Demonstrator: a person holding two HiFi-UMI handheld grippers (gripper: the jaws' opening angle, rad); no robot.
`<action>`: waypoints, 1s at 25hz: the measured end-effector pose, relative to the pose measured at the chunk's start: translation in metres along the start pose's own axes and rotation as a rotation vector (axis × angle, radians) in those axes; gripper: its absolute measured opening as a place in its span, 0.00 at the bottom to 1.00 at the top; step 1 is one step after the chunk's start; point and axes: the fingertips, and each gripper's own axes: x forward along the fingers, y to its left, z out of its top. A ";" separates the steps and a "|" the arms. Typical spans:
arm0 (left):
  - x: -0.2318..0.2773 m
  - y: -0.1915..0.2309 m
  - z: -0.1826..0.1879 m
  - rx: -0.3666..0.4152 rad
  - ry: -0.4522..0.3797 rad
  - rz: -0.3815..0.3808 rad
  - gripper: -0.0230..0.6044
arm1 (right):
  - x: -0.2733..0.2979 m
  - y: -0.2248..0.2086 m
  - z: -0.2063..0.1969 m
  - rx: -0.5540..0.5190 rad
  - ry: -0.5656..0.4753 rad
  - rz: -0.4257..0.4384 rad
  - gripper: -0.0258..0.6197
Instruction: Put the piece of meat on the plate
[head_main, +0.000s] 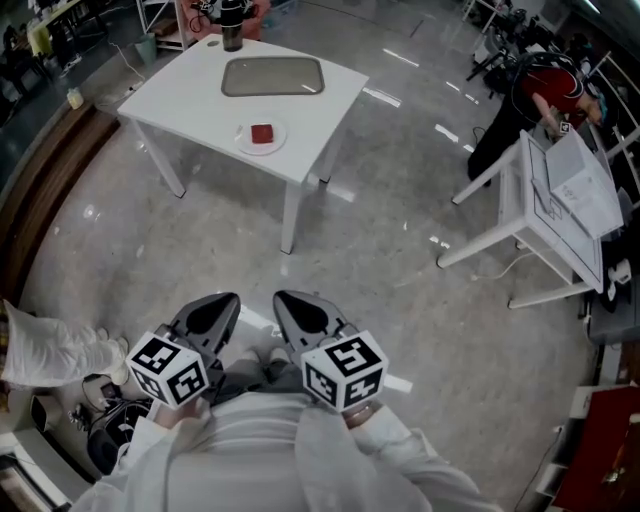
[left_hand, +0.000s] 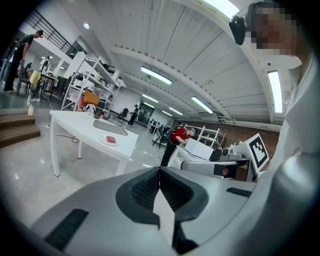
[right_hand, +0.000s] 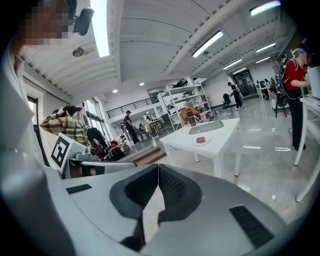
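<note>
A red piece of meat (head_main: 262, 133) lies on a small white plate (head_main: 245, 143) near the front edge of a white table (head_main: 190, 95), far ahead of me. Both grippers are held close to my body, well short of the table. My left gripper (head_main: 225, 303) and right gripper (head_main: 290, 300) sit side by side, each shut with nothing between its pads. In the left gripper view the meat (left_hand: 111, 139) shows small beyond the left gripper (left_hand: 159, 170). In the right gripper view the meat (right_hand: 201, 140) lies past the right gripper (right_hand: 158, 167).
A grey tray (head_main: 273, 77) and a dark cup (head_main: 232, 38) stand farther back on the table. A second white table (head_main: 560, 200) stands at the right, with a person in red (head_main: 545, 90) bent over it. Bags (head_main: 60, 350) lie on the floor at my left.
</note>
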 end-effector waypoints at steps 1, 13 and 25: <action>0.001 0.000 -0.002 -0.008 -0.003 0.012 0.05 | 0.000 -0.003 -0.001 0.002 0.003 0.004 0.06; 0.031 0.005 -0.009 -0.042 0.025 0.015 0.05 | 0.013 -0.036 -0.003 0.038 0.039 -0.005 0.06; 0.079 0.094 0.045 -0.050 0.031 -0.009 0.05 | 0.104 -0.078 0.042 0.031 0.043 -0.065 0.06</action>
